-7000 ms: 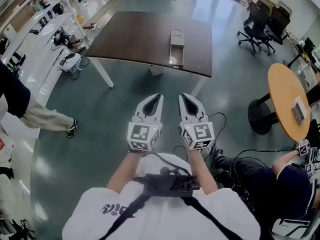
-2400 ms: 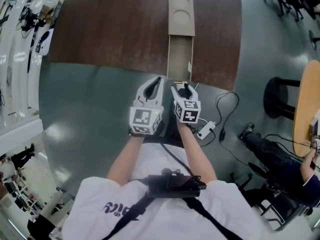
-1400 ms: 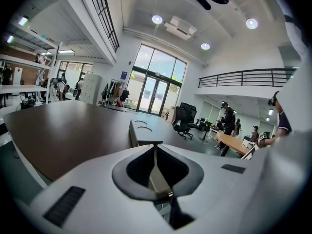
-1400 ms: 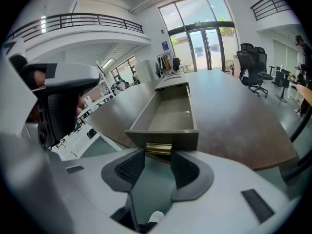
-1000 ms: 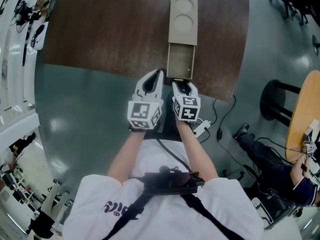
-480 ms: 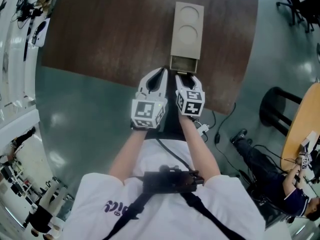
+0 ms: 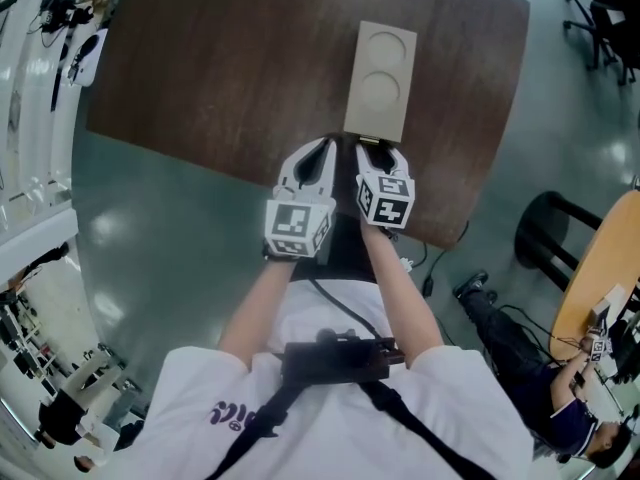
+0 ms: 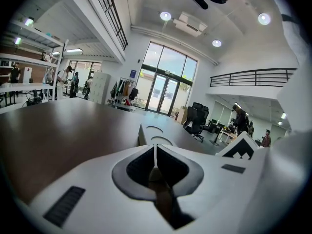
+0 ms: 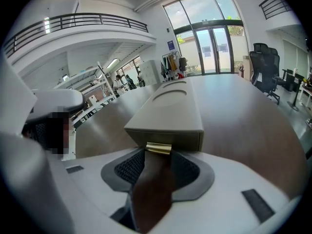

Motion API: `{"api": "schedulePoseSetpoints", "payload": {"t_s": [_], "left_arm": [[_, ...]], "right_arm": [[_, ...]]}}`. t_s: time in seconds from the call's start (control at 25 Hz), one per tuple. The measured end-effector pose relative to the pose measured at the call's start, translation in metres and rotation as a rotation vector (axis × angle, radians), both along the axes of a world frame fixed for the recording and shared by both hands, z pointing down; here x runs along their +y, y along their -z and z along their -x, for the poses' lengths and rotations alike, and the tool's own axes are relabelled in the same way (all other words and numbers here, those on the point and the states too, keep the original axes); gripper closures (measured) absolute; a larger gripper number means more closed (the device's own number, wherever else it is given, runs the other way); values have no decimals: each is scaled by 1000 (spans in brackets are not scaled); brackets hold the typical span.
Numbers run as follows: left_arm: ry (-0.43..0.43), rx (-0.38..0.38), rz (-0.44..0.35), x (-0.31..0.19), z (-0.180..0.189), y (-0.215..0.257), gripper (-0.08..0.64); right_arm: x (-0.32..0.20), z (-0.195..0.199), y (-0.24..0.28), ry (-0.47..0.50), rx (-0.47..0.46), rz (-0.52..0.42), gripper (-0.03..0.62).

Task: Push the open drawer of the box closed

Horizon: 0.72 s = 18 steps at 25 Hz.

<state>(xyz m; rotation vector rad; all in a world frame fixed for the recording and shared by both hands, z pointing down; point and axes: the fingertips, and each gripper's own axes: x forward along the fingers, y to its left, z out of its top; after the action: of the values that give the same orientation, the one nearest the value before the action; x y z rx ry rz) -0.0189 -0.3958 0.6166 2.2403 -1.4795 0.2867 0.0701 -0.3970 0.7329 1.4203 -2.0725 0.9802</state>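
Observation:
A long beige box (image 7: 382, 78) with two round recesses on top lies on the dark wooden table (image 7: 220, 78). Its drawer is in almost flush; only a thin sliver shows at the near end (image 7: 374, 137). My right gripper (image 7: 377, 149) is at that end, jaws open, tips against the drawer front. In the right gripper view the brass handle (image 9: 159, 148) sits in the gap of the right gripper (image 9: 159, 154), below the box (image 9: 170, 111). My left gripper (image 7: 318, 150) hovers just left of the box, shut and empty. The left gripper (image 8: 155, 156) sees the box (image 8: 155, 134) ahead.
The table's near edge (image 7: 300, 183) runs under both grippers, with grey floor below it. A black pedestal base (image 7: 545, 233) and a round light-wood table (image 7: 600, 268) stand at the right. A seated person (image 7: 540, 408) is at lower right. Cables (image 7: 440, 258) lie on the floor.
The drawer has slid from well open to nearly flush with the box. My right gripper moved forward against its front, and the left gripper advanced alongside.

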Motion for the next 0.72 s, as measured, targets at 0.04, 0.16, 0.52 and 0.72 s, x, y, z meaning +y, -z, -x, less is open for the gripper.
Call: {"api": "schedulePoseSetpoints", "payload": {"t_s": [0.04,0.16,0.52,0.72], "left_arm": [[5,0,0,-2,3,1,537],[21,1,-2,-4,13,6,535],[-13,0,-37,8,21,24,537],[-83,7,-73,33,1,42,535]], "right_arm": [[-2,2,0,2,3,2,419],[-3,7,1,6,13,-1,419],[9,19,1,-7,30,-17,419],[40,6,21,-37,54,-89,419]]}}
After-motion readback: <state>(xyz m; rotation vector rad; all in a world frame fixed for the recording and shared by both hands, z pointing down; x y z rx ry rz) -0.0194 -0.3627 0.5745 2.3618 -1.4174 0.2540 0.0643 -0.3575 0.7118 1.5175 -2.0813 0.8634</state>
